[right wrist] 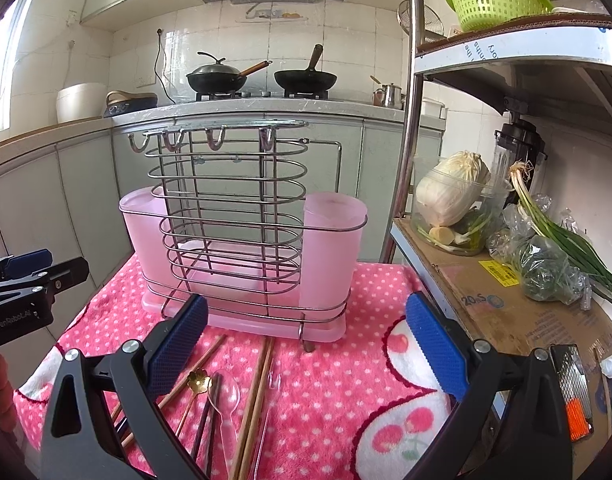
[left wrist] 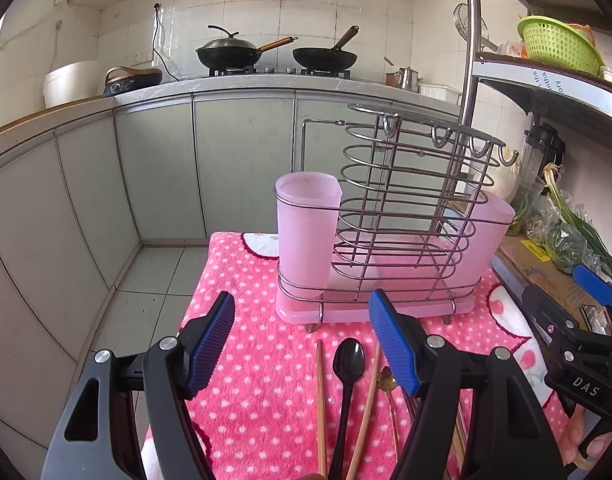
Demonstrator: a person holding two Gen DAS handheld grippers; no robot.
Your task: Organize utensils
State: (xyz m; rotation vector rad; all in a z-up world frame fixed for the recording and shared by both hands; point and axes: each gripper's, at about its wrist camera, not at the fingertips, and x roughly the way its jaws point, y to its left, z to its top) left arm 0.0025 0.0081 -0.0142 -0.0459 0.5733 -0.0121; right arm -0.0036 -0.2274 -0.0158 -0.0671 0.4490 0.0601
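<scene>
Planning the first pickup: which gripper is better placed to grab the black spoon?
Left. The black spoon lies between the open left gripper fingers; the right gripper hovers over chopsticks.

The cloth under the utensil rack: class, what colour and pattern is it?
Pink cloth with white polka dots and cherry patches, clearest in the right wrist view.

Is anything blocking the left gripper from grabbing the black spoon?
Nothing visible. The left gripper, jaws open, hangs over the black spoon, which lies bare on the pink cloth between chopsticks.
</scene>
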